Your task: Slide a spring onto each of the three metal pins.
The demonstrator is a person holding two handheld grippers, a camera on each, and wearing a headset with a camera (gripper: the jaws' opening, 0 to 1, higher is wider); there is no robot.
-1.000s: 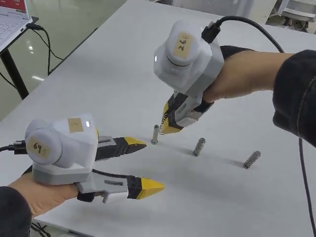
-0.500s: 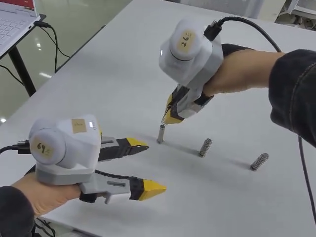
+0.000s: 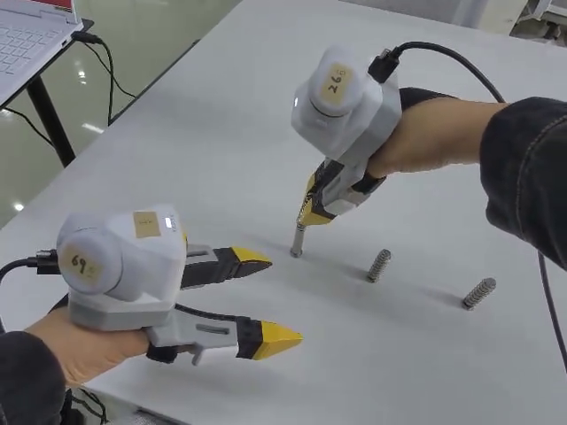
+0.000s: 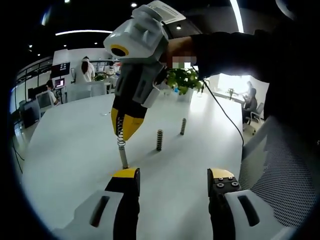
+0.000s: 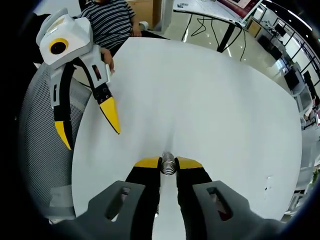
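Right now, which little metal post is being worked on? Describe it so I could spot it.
On the white table, look directly under the right gripper, which holds a spring. The bare pin stands there at one end of a row. It shows smooth metal, while the middle pin and far-end pin already wear coiled springs.

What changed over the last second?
The right gripper, shut on the spring, shifted sideways until the spring hung right above the bare pin, its lower end about at the pin's top. Unchanged: left gripper open and idle nearby, two other pins already wearing springs.
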